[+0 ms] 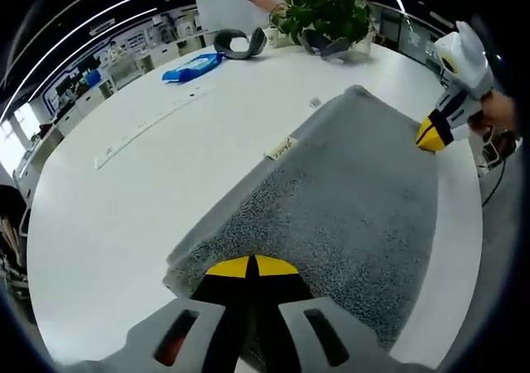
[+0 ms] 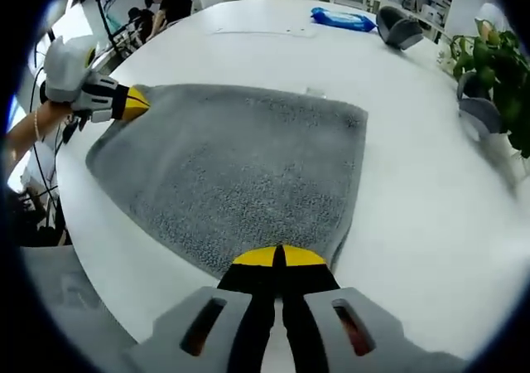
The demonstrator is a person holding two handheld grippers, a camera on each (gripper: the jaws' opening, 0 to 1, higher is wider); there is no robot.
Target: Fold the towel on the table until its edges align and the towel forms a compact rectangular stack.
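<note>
A grey towel (image 1: pixel 339 199) (image 2: pixel 240 162) lies spread flat on the white table (image 1: pixel 116 215) (image 2: pixel 414 224), with a small label (image 1: pixel 281 147) on one edge. My left gripper (image 1: pixel 251 267) is shut on the towel's near corner in the left gripper view. Seen in the right gripper view, the same gripper (image 2: pixel 137 102) sits at the towel's far left corner, held by a gloved hand. My right gripper (image 2: pixel 279 257) is shut on the towel's near corner in its own view. It (image 1: pixel 431 134) shows at the far right corner in the left gripper view.
A blue packet (image 1: pixel 192 66) (image 2: pixel 341 18), a grey curved cushion (image 1: pixel 240 43) (image 2: pixel 399 26) and a potted plant (image 1: pixel 327 12) (image 2: pixel 497 66) stand at the table's far side. A thin white strip (image 1: pixel 149 124) lies on the table. People sit beyond the table (image 2: pixel 166 8).
</note>
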